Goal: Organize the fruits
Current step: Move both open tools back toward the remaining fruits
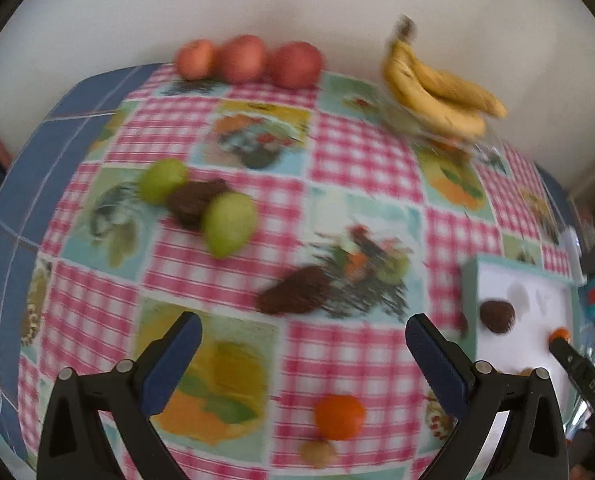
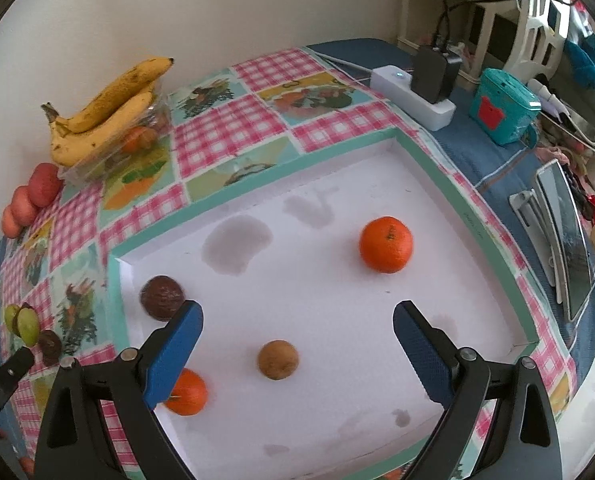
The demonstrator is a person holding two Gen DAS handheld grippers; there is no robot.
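My left gripper (image 1: 303, 322) hangs open and empty over the checked tablecloth. Just beyond its fingers lies a dark brown fruit (image 1: 293, 296), and an orange (image 1: 339, 416) sits below between them. Further left, two green fruits (image 1: 229, 222) flank another dark one (image 1: 193, 202). My right gripper (image 2: 297, 312) is open above the white tray (image 2: 429, 168), with a tan round fruit (image 2: 277, 360) lying untouched between its fingers. The tray also holds an orange (image 2: 385, 244) and a dark brown fruit (image 2: 162, 298). A second orange (image 2: 185, 392) sits by the left rim, half hidden.
Three red fruits (image 1: 249, 60) line the wall at the back. Bananas (image 1: 437, 92) rest on a clear container. A white power strip with a black adapter (image 2: 417, 92), a teal box (image 2: 505, 104) and a propped tablet (image 2: 569, 240) stand to the right of the tray.
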